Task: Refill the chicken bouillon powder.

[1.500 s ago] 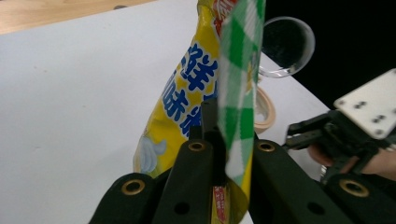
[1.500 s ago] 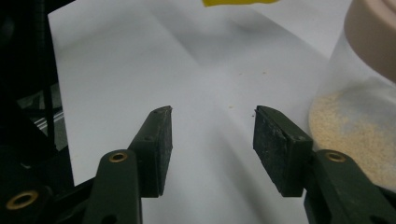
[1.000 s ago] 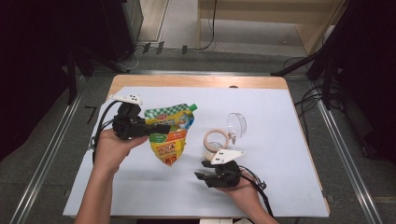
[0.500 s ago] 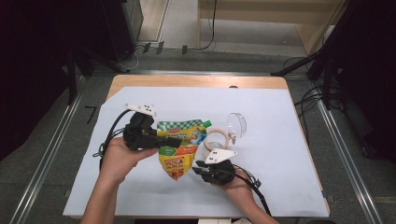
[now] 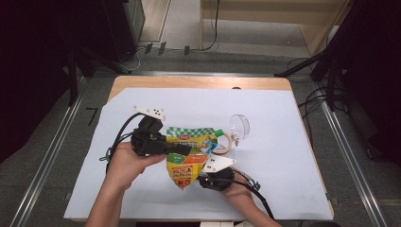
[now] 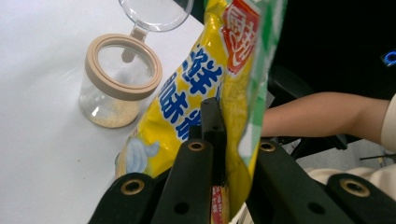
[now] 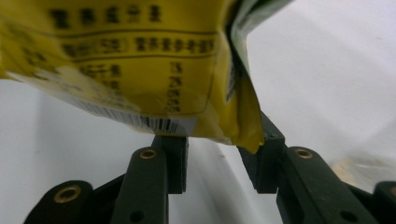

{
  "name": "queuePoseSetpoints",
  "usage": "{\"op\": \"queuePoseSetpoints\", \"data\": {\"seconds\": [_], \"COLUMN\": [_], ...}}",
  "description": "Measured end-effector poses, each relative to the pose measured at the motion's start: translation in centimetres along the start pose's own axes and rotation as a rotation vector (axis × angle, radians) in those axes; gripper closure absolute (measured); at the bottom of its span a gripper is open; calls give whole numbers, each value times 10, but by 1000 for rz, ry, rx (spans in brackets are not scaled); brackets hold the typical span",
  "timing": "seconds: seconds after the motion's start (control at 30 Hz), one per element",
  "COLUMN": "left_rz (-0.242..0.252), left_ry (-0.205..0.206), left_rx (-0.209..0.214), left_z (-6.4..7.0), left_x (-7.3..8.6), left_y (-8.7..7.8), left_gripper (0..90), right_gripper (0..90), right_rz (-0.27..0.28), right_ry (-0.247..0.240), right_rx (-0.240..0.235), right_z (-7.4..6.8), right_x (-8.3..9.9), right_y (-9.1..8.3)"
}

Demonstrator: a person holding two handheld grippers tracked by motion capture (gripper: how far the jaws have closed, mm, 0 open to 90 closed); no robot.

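High view showed the yellow pouch (image 5: 187, 151) lifted over the tabletop (image 5: 283, 156), just beside the open jar (image 5: 230, 141) (a little powder inside). The left hand-held gripper (image 5: 182, 148) was clamped on the pouch's side; the right hand-held gripper (image 5: 208, 177) stood parted around its lower corner, not yet closed. Pouring seemed next, needing a tilt towards the jar.

Even overhead light was bright on the white table sheet (image 5: 283, 156); surroundings stayed dark. Shadows were soft and short. Right gripper view: pouch (image 7: 140, 60) print blurred, too close for focus. Left gripper view: jar (image 6: 119, 79) fairly sharp, slight glare.
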State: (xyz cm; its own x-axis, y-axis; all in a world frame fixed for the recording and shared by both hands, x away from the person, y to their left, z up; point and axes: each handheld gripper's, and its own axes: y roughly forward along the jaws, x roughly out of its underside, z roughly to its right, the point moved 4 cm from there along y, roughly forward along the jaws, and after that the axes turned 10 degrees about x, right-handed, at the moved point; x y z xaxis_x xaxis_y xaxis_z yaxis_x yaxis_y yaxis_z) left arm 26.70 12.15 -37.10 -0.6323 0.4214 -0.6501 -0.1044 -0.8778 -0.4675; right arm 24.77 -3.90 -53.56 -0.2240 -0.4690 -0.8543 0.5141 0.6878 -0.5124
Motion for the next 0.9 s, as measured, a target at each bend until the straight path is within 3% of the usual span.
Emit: {"op": "queuePoseSetpoints", "data": {"seconds": [0.17,0.27,0.37,0.57,0.9], "left_rz": [29,61,76,88,60], "left_ry": [-27,-51,-75,-62,-64], "left_rx": [-36,-18,-49,-90,-153], "left_z": [-7,-12,-17,-17,-22], "left_x": [0,0,0,-2,-3], "left_y": [-1,1,2,6,17], "left_gripper": [900,883,876,854,814], "right_gripper": [666,675,675,683,702], "right_rz": [-16,-19,-38,-43,-28], "right_ry": [-18,-26,-47,-25,-10], "right_rx": [-34,-48,-46,-75,-123], "right_z": [-9,-13,-16,-21,-29], "right_x": [-1,-3,-5,-7,-13], "right_y": [-1,-2,-3,-4,-9]}}
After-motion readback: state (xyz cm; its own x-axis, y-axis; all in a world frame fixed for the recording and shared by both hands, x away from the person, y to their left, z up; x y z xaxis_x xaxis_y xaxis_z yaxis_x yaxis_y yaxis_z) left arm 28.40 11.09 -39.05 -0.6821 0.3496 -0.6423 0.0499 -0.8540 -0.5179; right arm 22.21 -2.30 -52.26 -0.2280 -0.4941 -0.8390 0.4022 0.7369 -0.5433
